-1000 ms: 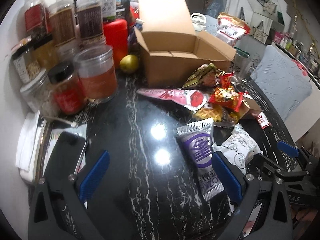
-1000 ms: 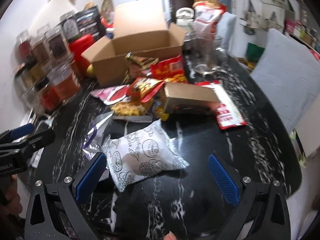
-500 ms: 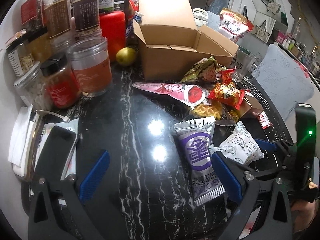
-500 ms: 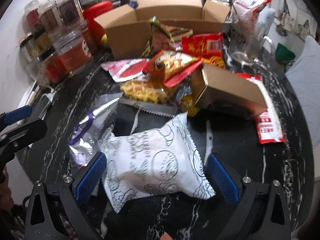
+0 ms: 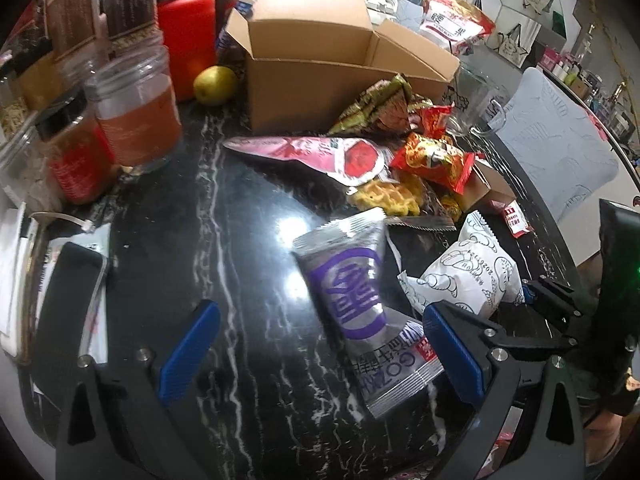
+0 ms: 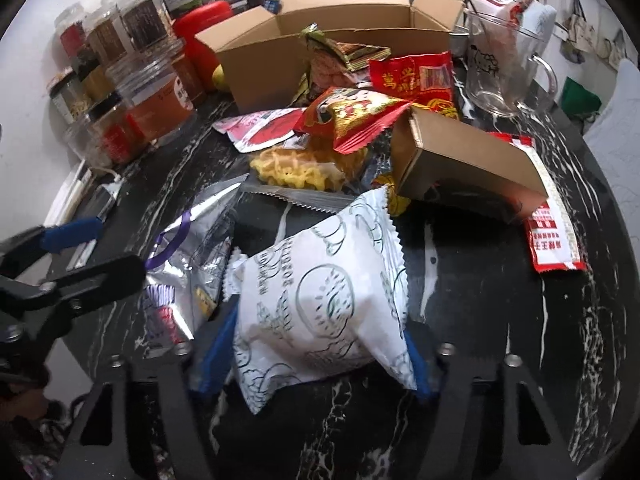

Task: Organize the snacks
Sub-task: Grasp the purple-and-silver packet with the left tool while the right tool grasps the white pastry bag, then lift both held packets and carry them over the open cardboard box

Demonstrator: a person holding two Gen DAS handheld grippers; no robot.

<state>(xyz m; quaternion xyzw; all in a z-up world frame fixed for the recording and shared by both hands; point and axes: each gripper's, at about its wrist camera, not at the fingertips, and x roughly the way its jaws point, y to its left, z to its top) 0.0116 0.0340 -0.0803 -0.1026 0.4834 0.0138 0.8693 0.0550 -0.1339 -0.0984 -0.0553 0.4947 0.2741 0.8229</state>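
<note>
A white snack bag [image 6: 320, 292] with line drawings lies on the black marble table [image 6: 480, 280]. My right gripper [image 6: 316, 344] is closing on it, and both blue pads touch its sides and pinch it. In the left wrist view the same white bag [image 5: 468, 276] shows at the right. My left gripper [image 5: 316, 320] hangs open over a silver and purple packet [image 5: 352, 292], which lies flat between its fingers, nearer the right one. Behind the snack pile stands an open cardboard box [image 5: 320, 92].
Several jars [image 5: 136, 112] and a red container [image 5: 188, 40] crowd the back left, beside a yellow-green fruit [image 5: 214, 85]. Red packets [image 6: 352, 116], a small cardboard box [image 6: 468, 160] and a glass mug [image 6: 500, 68] lie past the white bag. A dark phone [image 5: 76, 280] lies at the left edge.
The right gripper came down over the white bag and its jaws closed in against it. The left gripper sank and crept toward the purple packet, still open.
</note>
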